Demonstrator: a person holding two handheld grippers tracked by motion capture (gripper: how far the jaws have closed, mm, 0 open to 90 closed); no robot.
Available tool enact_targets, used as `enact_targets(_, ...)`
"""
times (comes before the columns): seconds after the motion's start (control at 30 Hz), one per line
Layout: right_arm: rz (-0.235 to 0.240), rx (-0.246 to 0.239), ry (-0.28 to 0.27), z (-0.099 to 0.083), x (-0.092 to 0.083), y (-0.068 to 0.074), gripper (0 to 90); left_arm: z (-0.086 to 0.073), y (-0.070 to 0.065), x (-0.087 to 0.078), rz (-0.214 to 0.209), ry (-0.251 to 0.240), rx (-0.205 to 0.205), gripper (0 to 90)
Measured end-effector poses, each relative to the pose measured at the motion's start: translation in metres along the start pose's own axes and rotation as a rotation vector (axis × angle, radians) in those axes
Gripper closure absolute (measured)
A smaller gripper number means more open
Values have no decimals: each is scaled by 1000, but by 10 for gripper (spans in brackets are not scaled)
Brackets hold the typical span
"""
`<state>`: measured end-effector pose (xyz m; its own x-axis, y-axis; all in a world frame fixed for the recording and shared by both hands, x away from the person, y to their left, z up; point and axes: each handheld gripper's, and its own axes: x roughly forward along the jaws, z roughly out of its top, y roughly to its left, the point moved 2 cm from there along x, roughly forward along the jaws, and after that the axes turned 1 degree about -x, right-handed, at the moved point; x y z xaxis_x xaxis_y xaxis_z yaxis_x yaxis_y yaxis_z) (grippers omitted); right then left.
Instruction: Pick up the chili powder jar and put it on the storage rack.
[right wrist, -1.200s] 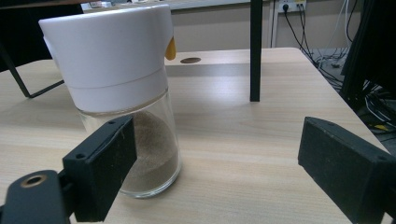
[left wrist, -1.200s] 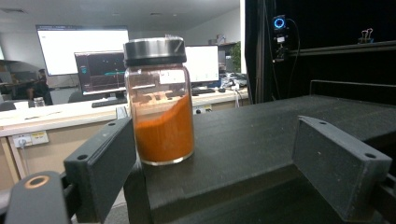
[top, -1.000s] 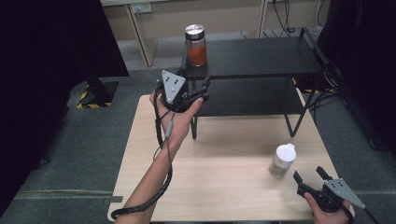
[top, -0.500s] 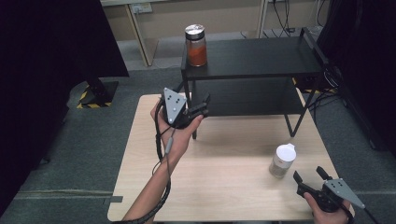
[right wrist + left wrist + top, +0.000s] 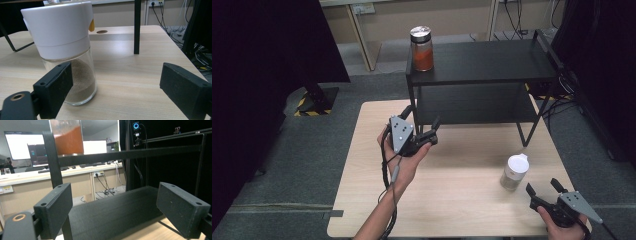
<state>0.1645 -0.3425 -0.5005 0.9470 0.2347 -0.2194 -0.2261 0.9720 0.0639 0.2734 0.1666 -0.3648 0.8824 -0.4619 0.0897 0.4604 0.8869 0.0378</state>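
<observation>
Grey carpet surrounds a pale wooden tabletop (image 5: pixel 462 200) in the high view, with a black two-tier shelf (image 5: pixel 492 62) standing along its far edge. A jar of orange-red powder (image 5: pixel 421 48) stands on the top tier at its left end. The left tongs (image 5: pixel 419 129) hang over the left half of the tabletop, just in front of the shelf's left leg, released with nothing between the jaws. A white-capped shaker (image 5: pixel 514 171) stands near the right front corner of the tabletop, and the right tongs (image 5: pixel 544 187) sit just beside it at the front edge, also released. From the left gripper view, the two black jaws stand wide apart and empty, facing the shelf's lower tier (image 5: pixel 115 212); the jar's orange-red fill (image 5: pixel 68 140) shows above the upper bar, with a desk and monitors beyond. From the right gripper view, the jaws stand wide apart over the tabletop (image 5: pixel 125 67); the shaker (image 5: pixel 65 52), glass with pale sandy powder under a white cap, stands upright right behind the left jaw, not gripped, with a black shelf leg (image 5: pixel 137 26) farther back.
</observation>
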Motion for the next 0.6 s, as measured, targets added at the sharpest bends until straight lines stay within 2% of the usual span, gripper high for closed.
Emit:
enact_targets(0.27, 0, -1, -1, 0, 0, 0, 116, -28, -4, -13, -5, 43, 8, 129)
enact_targets(0.6, 0, -4, 0, 0, 0, 0, 115, -68, -2, -23, -42, 94, -29, 119)
